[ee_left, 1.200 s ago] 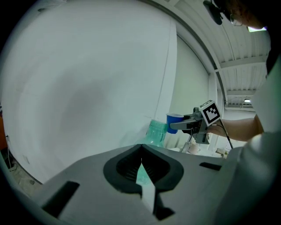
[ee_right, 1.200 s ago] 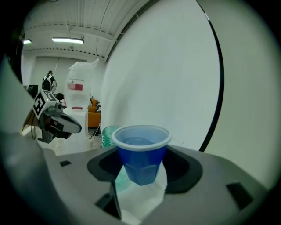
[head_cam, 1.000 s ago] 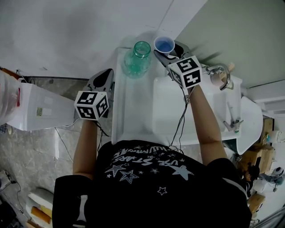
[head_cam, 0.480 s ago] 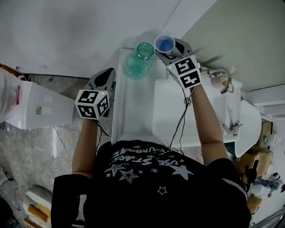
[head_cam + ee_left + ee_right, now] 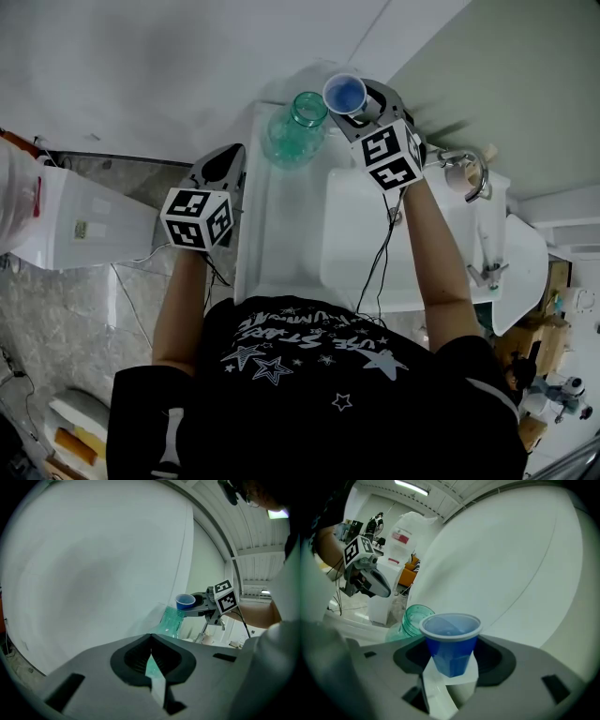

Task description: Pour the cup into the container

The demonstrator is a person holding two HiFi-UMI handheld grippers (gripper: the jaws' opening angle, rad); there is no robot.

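The left gripper [image 5: 223, 161] is to the left of the green container [image 5: 293, 128], apart from it; its jaws are pressed together, with nothing between them. Just right of the container's open mouth, the right gripper [image 5: 361, 101] has its jaws clamped on the blue cup [image 5: 345, 93].

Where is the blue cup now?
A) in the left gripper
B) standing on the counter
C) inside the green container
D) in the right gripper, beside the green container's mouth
D: the right gripper grips the blue cup, next to the rim of the green container.
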